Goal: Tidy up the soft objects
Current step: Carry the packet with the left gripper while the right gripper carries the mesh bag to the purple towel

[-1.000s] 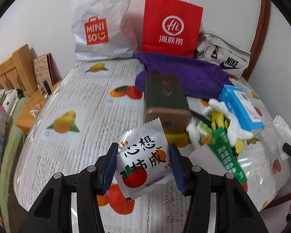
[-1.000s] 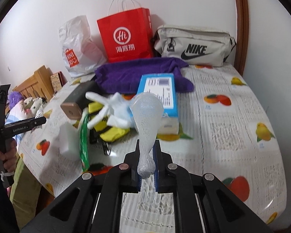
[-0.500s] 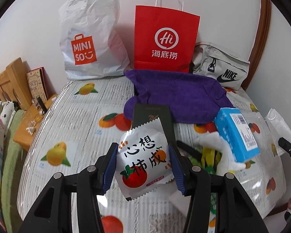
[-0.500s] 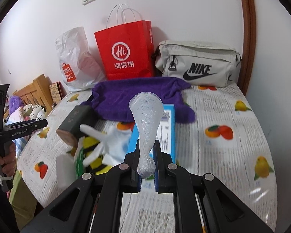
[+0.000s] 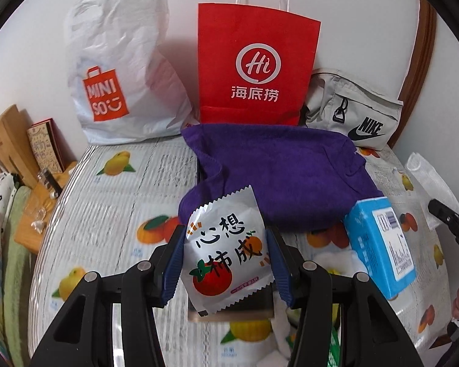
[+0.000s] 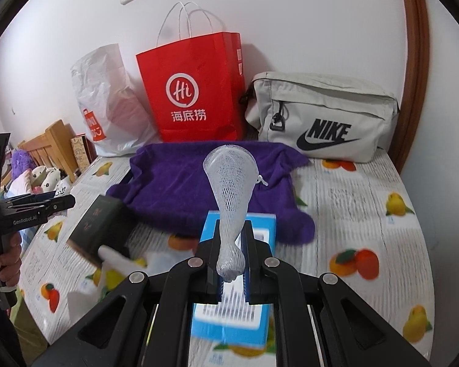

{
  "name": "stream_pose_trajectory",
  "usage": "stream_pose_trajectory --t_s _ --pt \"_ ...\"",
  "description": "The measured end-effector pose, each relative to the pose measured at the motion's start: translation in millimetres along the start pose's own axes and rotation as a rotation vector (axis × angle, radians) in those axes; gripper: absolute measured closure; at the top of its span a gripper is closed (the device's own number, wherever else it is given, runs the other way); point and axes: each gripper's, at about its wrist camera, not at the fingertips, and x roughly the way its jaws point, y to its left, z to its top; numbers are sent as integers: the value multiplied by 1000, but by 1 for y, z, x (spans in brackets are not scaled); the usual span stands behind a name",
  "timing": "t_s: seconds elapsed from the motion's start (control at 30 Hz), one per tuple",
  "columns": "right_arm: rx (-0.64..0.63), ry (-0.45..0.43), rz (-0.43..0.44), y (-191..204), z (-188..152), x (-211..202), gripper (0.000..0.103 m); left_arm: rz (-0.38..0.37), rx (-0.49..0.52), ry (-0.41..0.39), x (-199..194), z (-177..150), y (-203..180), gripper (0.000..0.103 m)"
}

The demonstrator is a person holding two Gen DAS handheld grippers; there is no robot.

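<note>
My left gripper (image 5: 226, 263) is shut on a silver snack packet (image 5: 228, 253) printed with a tomato and Chinese characters, held above the table. My right gripper (image 6: 231, 263) is shut on the narrow end of a white foam net sleeve (image 6: 231, 183), which stands upright above a blue box (image 6: 229, 315). A purple towel (image 5: 278, 174) lies crumpled ahead of both grippers; it also shows in the right wrist view (image 6: 180, 189). A white and yellow soft toy (image 6: 122, 263) lies left of the blue box, blurred.
A white Miniso bag (image 5: 122, 70), a red paper bag (image 5: 254, 67) and a grey Nike pouch (image 5: 352, 113) stand along the back wall. A dark box (image 6: 101, 226) lies left of the towel. The table carries a fruit-print cloth (image 5: 122, 202). A wooden bed frame (image 5: 3, 140) is at left.
Both grippers have moved forward toward the back wall with their loads still held. The towel and bags now look closer, and the dark box has slipped under the left gripper.
</note>
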Motion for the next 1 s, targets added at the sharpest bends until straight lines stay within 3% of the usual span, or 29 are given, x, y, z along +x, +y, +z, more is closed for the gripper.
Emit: stream_pose_trajectory --t_s 0.4,1.0 --pt "-17 30 1 1 34 64 94 -10 25 24 58 48 -2 54" --pt "-39 168 -32 -18 56 150 93 -40 41 98 151 102 -19 53"
